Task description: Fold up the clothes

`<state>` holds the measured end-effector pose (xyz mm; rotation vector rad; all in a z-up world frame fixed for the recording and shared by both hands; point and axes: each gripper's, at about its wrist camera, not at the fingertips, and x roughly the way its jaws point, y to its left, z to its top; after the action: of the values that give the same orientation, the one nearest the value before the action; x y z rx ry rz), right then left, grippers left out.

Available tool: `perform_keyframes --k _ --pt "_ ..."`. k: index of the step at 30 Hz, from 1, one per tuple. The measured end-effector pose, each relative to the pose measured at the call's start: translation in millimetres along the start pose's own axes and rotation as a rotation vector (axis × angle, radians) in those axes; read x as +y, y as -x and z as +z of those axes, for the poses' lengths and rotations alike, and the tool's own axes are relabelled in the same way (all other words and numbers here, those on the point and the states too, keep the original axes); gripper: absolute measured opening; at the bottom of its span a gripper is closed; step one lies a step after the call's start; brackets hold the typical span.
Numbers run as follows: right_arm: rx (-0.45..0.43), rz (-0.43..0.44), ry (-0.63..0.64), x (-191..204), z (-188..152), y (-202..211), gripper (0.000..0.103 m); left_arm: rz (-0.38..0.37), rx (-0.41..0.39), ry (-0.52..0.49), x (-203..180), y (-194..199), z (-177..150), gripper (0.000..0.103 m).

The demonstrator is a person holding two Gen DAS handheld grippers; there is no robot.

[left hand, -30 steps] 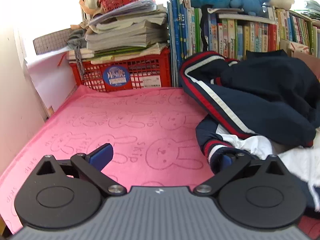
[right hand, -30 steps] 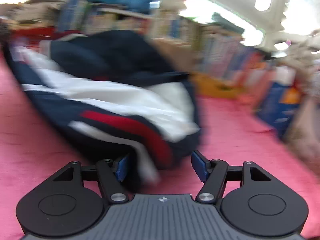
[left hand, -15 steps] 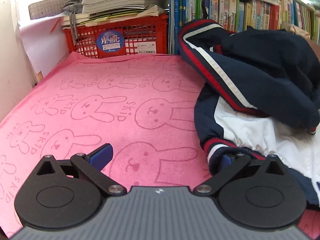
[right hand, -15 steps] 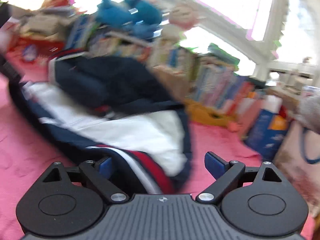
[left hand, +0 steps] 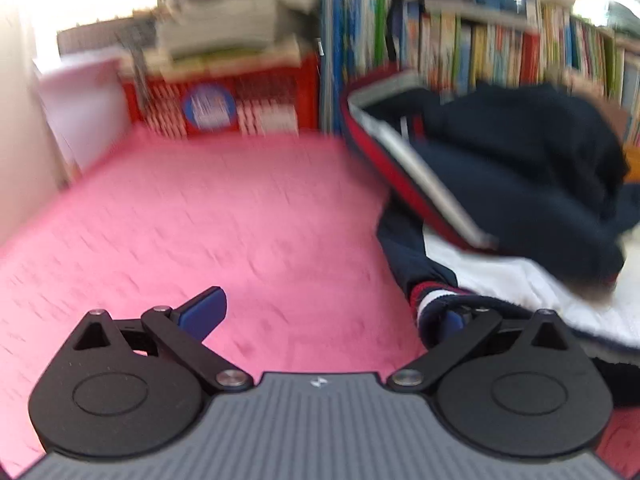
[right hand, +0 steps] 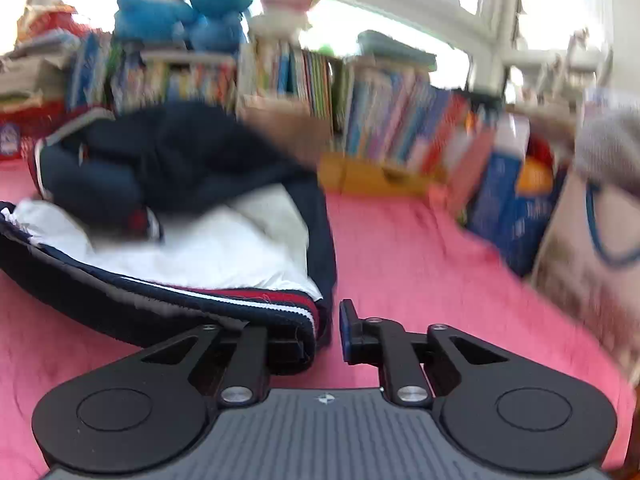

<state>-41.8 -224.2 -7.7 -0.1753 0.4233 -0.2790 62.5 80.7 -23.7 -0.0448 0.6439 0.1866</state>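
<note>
A navy jacket with red and white stripes and a white lining [left hand: 520,200] lies crumpled on the pink bunny-print blanket [left hand: 220,220]. My left gripper [left hand: 332,312] is wide open; its right finger is tucked under the jacket's striped cuff [left hand: 430,296], its left finger over bare blanket. In the right wrist view the jacket [right hand: 180,208] lies left of centre. My right gripper [right hand: 320,332] has its jaws narrowed around the jacket's striped hem [right hand: 280,312], with a small gap still showing.
A red crate [left hand: 224,108] under stacked papers stands at the back left. A row of books [right hand: 360,120] with plush toys [right hand: 184,12] on top lines the back. Boxes and a paper bag [right hand: 592,220] stand at the right.
My right gripper's jaws have narrowed from wide open to close around the jacket's hem. The left gripper has shifted and tilted slightly, blurring its view; its right finger stays at the cuff.
</note>
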Motion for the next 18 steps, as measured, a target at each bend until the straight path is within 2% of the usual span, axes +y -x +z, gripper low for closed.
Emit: perform_keyframes --k 3,4,7,12,15,18 --pt "-0.048 0.054 -0.023 -19.1 24.5 14.8 0.017 -0.027 -0.055 -0.020 10.6 37.3 6.7 0.103" --pt "-0.038 0.074 -0.038 -27.4 27.2 19.6 0.017 -0.037 -0.073 -0.027 14.1 49.8 8.8 0.103" --pt "0.009 0.119 -0.058 -53.3 17.9 40.0 0.021 -0.069 -0.088 -0.090 21.6 91.4 -12.8 0.103" --pt "0.090 0.160 -0.048 -70.6 -17.6 83.2 0.027 -0.092 -0.030 -0.139 27.6 131.3 -56.5 0.103" --pt "0.161 0.180 -0.041 -68.1 -43.2 92.0 0.027 -0.077 0.062 -0.190 21.4 126.5 -85.1 0.103" --pt "0.228 0.214 -0.013 -60.1 -64.3 92.3 0.028 -0.069 0.096 -0.203 17.6 119.6 -95.3 0.103"
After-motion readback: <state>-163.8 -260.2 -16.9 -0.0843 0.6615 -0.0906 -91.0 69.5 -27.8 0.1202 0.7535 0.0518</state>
